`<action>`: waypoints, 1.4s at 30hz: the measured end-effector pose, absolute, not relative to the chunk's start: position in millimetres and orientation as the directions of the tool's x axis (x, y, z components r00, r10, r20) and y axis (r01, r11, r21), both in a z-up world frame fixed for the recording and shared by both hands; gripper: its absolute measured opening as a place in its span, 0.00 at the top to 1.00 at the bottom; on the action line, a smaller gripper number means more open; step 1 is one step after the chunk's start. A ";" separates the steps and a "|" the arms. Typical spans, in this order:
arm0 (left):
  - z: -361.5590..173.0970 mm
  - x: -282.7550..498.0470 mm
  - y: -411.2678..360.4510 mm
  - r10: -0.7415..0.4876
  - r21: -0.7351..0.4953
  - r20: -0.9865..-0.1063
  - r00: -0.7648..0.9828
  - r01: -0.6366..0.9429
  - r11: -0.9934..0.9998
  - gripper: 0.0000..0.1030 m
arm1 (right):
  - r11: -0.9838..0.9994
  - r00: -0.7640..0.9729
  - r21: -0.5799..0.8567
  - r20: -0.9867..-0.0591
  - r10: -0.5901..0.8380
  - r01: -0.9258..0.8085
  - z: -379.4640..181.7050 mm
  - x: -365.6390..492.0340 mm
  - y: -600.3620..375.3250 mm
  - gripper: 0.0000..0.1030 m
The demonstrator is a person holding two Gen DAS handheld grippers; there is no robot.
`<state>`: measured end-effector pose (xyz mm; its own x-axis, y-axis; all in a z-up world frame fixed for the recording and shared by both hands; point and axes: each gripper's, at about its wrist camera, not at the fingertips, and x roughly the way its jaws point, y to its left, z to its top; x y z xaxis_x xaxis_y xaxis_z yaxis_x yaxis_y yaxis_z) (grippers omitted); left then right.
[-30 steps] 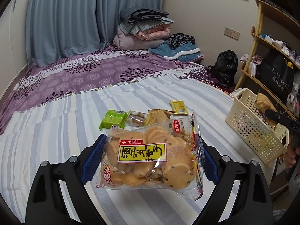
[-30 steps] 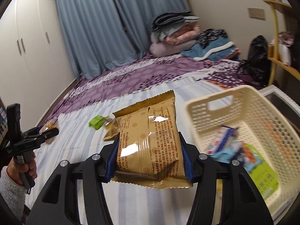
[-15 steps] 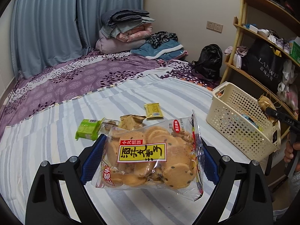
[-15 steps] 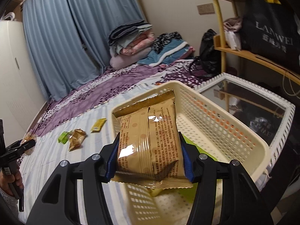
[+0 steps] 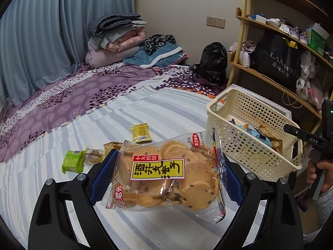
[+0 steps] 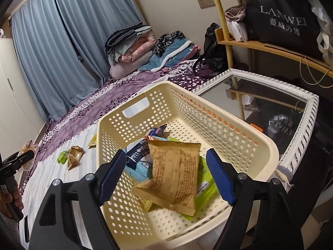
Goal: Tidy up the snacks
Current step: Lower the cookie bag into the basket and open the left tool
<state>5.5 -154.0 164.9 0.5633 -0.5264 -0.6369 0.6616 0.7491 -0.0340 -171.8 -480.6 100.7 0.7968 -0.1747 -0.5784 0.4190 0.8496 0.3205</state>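
We are dropping the brown packet (image 6: pixel 174 173) into the cream basket (image 6: pixel 235 133): our right gripper (image 6: pixel 166 177) tilts down above it, jaws opening, packet loose between them. Our left gripper (image 5: pixel 166 177), angled down over the bed (image 5: pixel 166 108), pinches the cracker bag (image 5: pixel 164 175); the basket sits ahead to its right, its likely next stop.

A: Both views are evenly lit by soft indoor light, a little dim, with no hard shadows on the striped sheet (image 5: pixel 166 112).

B: Any glare?

A: Mild shine on the clear cookie bag (image 5: pixel 166 175), and reflections in the mirror (image 6: pixel 270 112).

B: Sharpness?

A: The centre is crisp. The brown packet (image 6: pixel 174 173) looks slightly smeared. Fisheye bends the shelf posts (image 5: pixel 241 41), and the corners go black.
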 end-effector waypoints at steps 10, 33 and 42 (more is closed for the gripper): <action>173.4 -0.6 -207.9 -0.571 -0.017 -0.636 0.519 0.731 0.682 0.11 | 0.872 0.769 0.191 -0.580 -0.270 0.450 101.3 -176.4 -480.3 0.24; 159.0 -2.4 -349.5 -0.661 -0.039 -0.667 0.344 0.870 0.492 0.11 | 0.873 0.782 0.184 -0.553 -0.289 0.453 100.9 -190.0 -478.3 0.24; 146.8 11.0 -370.5 -0.660 -0.070 -0.673 0.334 0.860 0.506 0.03 | 0.864 0.791 0.207 -0.538 -0.291 0.459 103.2 -195.6 -480.6 0.23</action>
<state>11.0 -370.5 146.8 0.3340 -0.6598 -0.6731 0.8596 0.5062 -0.0697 -195.6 -480.6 103.2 0.7912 -0.2908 -0.5380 0.4585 0.8642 0.2073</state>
